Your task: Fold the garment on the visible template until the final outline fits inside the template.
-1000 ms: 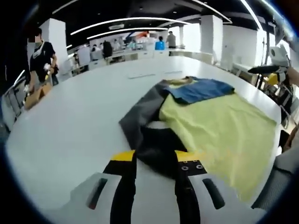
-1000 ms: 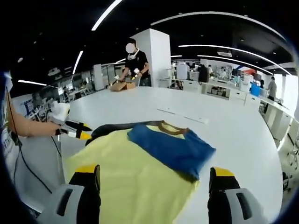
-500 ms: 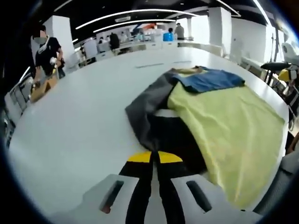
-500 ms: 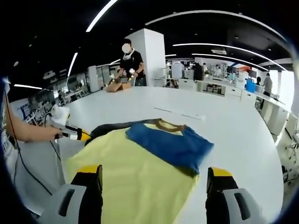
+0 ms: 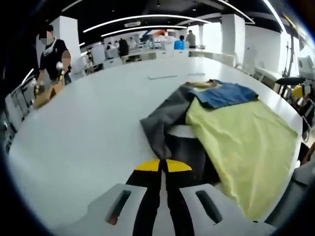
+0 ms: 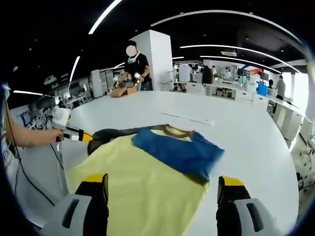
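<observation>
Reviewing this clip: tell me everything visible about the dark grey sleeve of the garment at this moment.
The dark grey sleeve is soft, matte fabric, rumpled and folded along the pale yellow body of the garment. It lies on the white table, running from near the blue folded part down to the left tool, whose jaws are shut on its near end. In the right gripper view the sleeve shows as a dark strip along the garment's far edge, with the left tool at its end.

Left gripper point(image 5: 162, 166): black jaws with yellow tips on a pale grey moulded body, slotted. Right gripper point(image 6: 161, 186): matched it; thin black cable trailed beside.
</observation>
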A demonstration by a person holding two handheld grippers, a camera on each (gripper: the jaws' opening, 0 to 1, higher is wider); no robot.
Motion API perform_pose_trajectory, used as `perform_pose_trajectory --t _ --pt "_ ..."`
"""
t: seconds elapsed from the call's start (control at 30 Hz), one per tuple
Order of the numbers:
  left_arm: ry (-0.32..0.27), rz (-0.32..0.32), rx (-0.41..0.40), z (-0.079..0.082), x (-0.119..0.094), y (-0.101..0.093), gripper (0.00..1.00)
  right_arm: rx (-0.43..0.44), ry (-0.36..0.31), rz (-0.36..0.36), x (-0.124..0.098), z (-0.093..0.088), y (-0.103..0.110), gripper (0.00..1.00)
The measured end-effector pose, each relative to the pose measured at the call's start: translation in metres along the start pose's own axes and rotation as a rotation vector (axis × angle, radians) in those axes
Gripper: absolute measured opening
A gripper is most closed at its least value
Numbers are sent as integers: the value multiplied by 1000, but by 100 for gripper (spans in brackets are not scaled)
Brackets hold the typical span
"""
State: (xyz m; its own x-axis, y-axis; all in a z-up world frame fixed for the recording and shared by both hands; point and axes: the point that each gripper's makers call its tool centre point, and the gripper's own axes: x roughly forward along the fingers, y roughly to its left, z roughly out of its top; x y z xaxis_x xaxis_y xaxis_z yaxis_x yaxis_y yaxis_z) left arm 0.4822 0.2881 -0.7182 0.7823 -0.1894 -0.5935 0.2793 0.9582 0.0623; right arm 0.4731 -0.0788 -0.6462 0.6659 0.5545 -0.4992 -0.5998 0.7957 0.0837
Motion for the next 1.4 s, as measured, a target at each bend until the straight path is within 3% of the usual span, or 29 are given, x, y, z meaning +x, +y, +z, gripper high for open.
perform_pose_trajectory --t 0.33,0.7,0.83,1.1,1.4 --pt "-14 42 26 8 -4 25 0 -12 1 0 -2 0 2 91" --pt "-25 61 19 23 -10 36 0 0 3 -15 -5 -4 0 91" --pt "-60 44 20 40 -13 27 0 3 4 -21 -6 -5 -1 91" --pt "-113 -33 46 79 -9 -9 0 2 2 -22 -6 -4 -1 91" --pt "-114 -115 32 91 5 -56 0 -3 6 -28 -7 -4 -3 91"
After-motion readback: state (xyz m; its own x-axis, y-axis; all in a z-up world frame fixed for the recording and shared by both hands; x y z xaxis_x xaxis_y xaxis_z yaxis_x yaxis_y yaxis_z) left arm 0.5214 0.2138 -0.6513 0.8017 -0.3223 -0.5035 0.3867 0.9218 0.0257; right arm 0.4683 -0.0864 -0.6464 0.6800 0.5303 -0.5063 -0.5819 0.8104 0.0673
